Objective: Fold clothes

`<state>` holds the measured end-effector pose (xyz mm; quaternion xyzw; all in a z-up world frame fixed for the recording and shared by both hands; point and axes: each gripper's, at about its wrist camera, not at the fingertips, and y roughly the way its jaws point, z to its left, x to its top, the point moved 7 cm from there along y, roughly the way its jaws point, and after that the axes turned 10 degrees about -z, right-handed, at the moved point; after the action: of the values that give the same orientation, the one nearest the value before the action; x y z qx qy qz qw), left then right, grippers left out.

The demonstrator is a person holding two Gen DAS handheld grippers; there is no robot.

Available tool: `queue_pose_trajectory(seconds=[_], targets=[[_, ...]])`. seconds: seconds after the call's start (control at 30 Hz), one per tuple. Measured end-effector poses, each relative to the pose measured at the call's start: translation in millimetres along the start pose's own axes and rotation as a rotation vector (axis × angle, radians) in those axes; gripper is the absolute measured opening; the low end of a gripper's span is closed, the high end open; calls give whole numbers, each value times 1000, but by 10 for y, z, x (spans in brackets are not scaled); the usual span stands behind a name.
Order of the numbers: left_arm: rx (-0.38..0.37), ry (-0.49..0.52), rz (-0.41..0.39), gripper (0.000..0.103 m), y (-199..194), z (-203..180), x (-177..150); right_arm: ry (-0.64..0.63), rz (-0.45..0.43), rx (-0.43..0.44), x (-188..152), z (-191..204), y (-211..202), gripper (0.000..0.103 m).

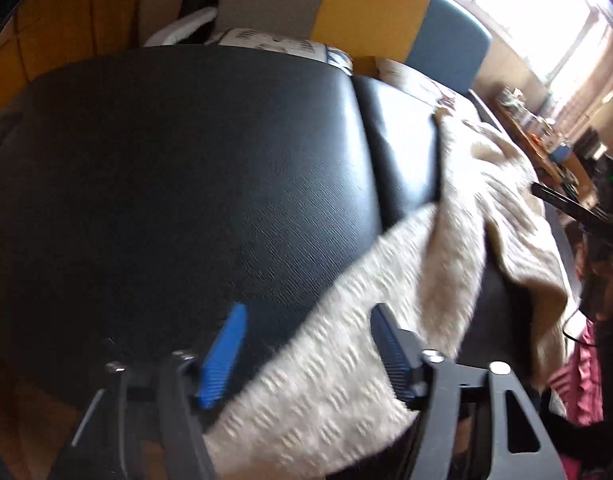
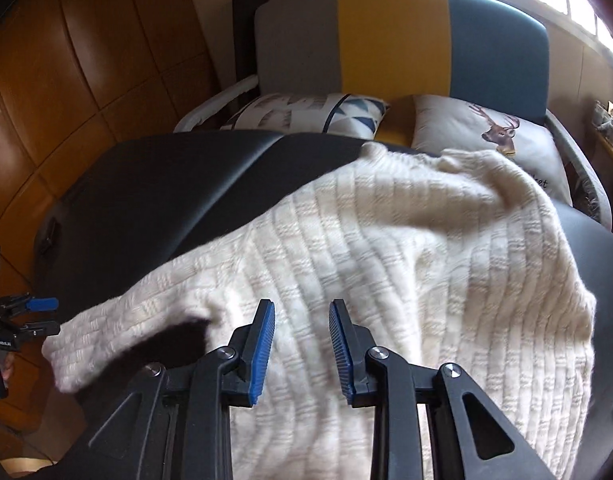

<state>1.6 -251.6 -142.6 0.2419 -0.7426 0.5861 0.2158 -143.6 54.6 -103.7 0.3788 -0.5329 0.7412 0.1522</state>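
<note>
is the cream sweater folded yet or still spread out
Mostly spread. The cream sweater lies rumpled across the black padded table, one sleeve reaching toward the left edge, with no neat fold visible.

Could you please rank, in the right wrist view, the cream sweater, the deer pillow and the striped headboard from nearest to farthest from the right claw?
1. Cream sweater: spread on the black surface directly beneath and ahead of the right claw.
2. Deer pillow: beyond the sweater, ahead to the right.
3. Striped headboard: farthest, upright behind the pillow.
</note>
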Motion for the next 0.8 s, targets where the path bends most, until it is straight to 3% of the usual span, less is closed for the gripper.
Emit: queue_pose_trajectory(seconds=[0.03, 0.13, 0.23, 0.27, 0.37, 0.43, 0.6, 0.7, 0.73, 0.8], targets=[[-3, 13, -2, 80, 3, -29, -43, -9, 8, -3, -21, 36, -3, 28], [7, 76, 6, 81, 79, -149, -134, -32, 34, -15, -74, 107, -9, 28], [37, 160, 25, 45, 204, -288, -224, -40, 59, -31, -86, 99, 21, 28], [28, 173, 2, 11, 194, -339, -205, -32, 68, -35, -83, 74, 46, 28], [16, 75, -54, 10, 99, -319, -87, 35, 101, -19, -50, -16, 149, 28], [18, 6, -133, 10, -41, -230, 83, 103, 145, -11, -55, -98, 261, 28], [43, -109, -387, 10, -553, 5, 788, 222, 241, 31, -249, -143, 565, 28], [97, -118, -537, 10, -926, 109, 1040, 208, 229, 32, -297, -105, 624, 28], [110, -116, -569, 10, -1005, 123, 1072, 204, 240, 30, -289, -104, 626, 28], [54, -98, -538, 10, -991, 73, 968, 198, 273, 31, -249, -107, 622, 28]])
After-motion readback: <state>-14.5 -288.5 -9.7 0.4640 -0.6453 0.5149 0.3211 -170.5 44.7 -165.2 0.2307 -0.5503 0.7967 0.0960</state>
